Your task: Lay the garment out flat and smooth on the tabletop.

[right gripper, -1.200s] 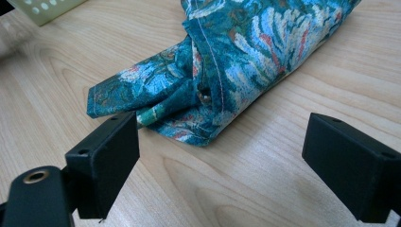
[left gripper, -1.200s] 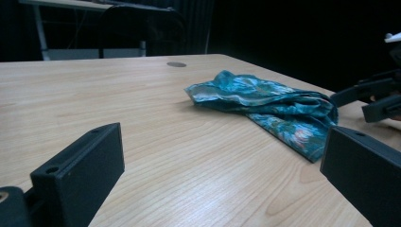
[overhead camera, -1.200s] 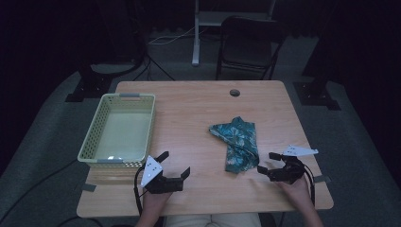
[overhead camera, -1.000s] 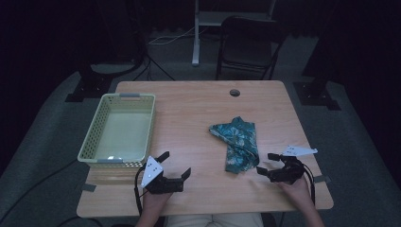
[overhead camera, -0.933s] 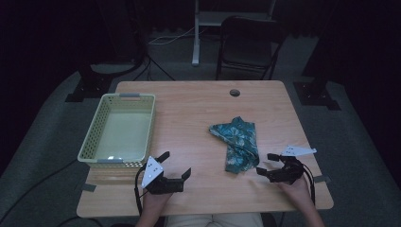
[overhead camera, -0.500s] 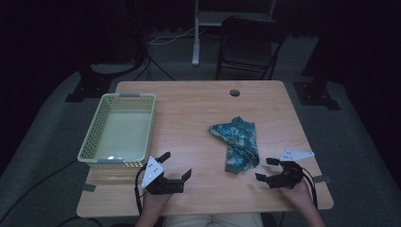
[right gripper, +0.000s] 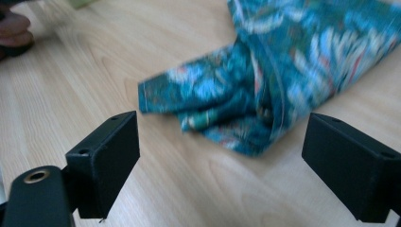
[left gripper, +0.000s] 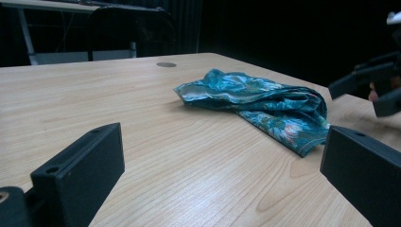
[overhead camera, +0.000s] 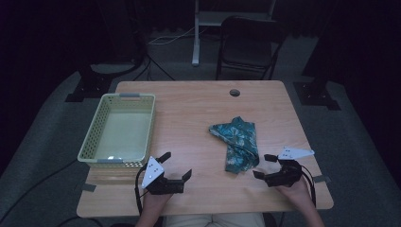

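Facing the folded teal cloth [right gripper: 265, 90], right gripper [overhead camera: 264, 166] spread wide, left gripper [overhead camera: 177, 165] likewise apart, basket [overhead camera: 92, 138] seen from above

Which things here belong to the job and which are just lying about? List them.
In the job:
crumpled teal floral-print cloth
right gripper, open, nearest it
left gripper, open

Lying about:
pale green perforated plastic basket
black folding chair
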The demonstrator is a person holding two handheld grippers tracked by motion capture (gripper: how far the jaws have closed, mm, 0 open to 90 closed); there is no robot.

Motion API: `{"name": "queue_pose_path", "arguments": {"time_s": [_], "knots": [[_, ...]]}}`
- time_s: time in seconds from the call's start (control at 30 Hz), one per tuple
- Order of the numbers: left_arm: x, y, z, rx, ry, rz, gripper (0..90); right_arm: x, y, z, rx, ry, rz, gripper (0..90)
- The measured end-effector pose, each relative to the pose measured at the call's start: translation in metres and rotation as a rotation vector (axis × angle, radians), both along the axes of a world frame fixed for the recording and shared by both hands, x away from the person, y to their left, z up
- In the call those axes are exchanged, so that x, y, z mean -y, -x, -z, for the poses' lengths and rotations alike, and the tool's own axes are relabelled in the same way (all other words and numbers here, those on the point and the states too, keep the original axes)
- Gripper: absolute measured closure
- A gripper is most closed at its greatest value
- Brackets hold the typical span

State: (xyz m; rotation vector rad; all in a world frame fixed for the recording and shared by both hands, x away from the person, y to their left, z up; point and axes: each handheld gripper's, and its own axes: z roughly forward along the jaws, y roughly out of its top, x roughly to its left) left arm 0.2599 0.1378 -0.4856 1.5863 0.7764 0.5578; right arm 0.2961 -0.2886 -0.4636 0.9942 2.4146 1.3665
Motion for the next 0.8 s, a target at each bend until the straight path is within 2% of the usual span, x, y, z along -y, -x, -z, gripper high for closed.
{"name": "queue_pose_path", "arguments": {"time_s": [0.17, 0.53, 0.8], "knots": [[0.000, 0.000, 0.000, -0.002, 0.004, 0.000, 1.1, 0.001, -0.003, -0.018, 0.050, -0.012, 0.011, 11.3], [-0.001, -0.001, 0.000, -0.008, 0.009, -0.003, 1.1, -0.003, -0.017, -0.050, 0.119, -0.013, 0.027, 11.5], [-0.001, -0.001, 0.000, -0.009, 0.010, -0.001, 1.2, -0.018, -0.037, -0.060, 0.131, 0.005, 0.003, 11.6]]}}
